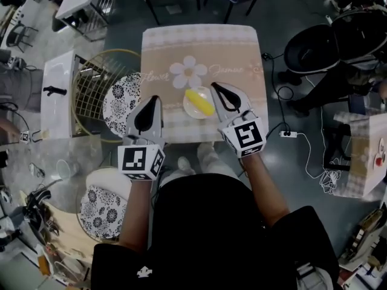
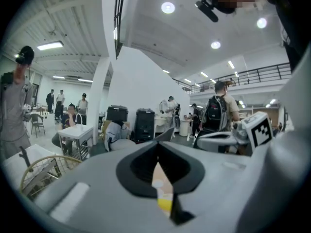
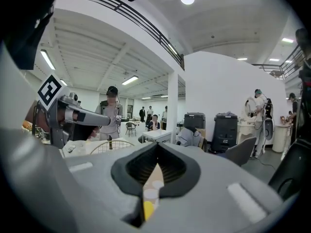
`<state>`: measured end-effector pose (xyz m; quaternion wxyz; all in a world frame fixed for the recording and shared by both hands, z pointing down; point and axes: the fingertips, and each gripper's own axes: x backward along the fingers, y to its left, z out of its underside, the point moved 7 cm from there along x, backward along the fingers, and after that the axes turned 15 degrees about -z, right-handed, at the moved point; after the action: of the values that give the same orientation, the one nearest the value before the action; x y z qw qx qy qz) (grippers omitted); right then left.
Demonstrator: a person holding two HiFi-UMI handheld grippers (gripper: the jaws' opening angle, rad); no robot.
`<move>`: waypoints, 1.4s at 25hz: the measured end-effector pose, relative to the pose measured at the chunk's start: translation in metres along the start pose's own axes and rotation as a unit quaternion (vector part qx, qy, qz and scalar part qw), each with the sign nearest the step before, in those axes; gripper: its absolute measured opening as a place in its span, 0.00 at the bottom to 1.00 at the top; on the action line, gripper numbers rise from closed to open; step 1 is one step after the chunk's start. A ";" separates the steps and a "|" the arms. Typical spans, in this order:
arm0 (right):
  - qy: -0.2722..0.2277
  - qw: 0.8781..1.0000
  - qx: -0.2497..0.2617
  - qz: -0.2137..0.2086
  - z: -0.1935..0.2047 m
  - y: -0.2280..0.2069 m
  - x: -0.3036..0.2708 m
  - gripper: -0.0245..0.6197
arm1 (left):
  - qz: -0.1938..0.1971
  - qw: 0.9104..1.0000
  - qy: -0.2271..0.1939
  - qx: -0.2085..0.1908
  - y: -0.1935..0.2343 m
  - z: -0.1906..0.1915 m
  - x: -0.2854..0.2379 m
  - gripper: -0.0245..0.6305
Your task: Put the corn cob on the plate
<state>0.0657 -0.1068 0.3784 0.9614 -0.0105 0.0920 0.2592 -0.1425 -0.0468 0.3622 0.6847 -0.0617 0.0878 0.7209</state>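
A yellow corn cob point(image 1: 199, 101) lies on a small white plate point(image 1: 188, 109) near the front of the beige table point(image 1: 199, 47). My left gripper point(image 1: 155, 99) hovers just left of the plate, its jaws together and empty. My right gripper point(image 1: 213, 87) hovers at the plate's right edge, also shut and holding nothing. In the left gripper view the jaws point(image 2: 158, 144) meet at the tip, and a sliver of the corn cob point(image 2: 164, 204) shows through the slit below. The right gripper view shows the same: closed jaws point(image 3: 157, 145) with the corn cob point(image 3: 147, 208) seen under them.
A gold wire basket point(image 1: 91, 89) and a floral round seat point(image 1: 121, 104) stand left of the table. A second floral seat point(image 1: 101, 210) is near my left arm. Chairs stand at the table's far side. A power strip point(image 1: 288, 134) and cables lie on the floor to the right.
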 end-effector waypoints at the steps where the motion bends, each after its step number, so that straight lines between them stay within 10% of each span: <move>1: -0.002 1.000 0.002 0.004 -0.003 0.005 0.002 0.04 | 0.004 1.000 -0.003 0.002 0.001 -0.001 0.004 0.05; 35: -0.019 0.996 0.029 0.082 -0.030 0.127 0.055 0.04 | 0.088 0.995 -0.045 -0.002 0.011 -0.006 0.108 0.05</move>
<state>0.0435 0.0280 0.3428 0.9382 0.0294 0.0821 0.3349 -0.1599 0.0571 0.3343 0.6215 -0.0224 0.0603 0.7807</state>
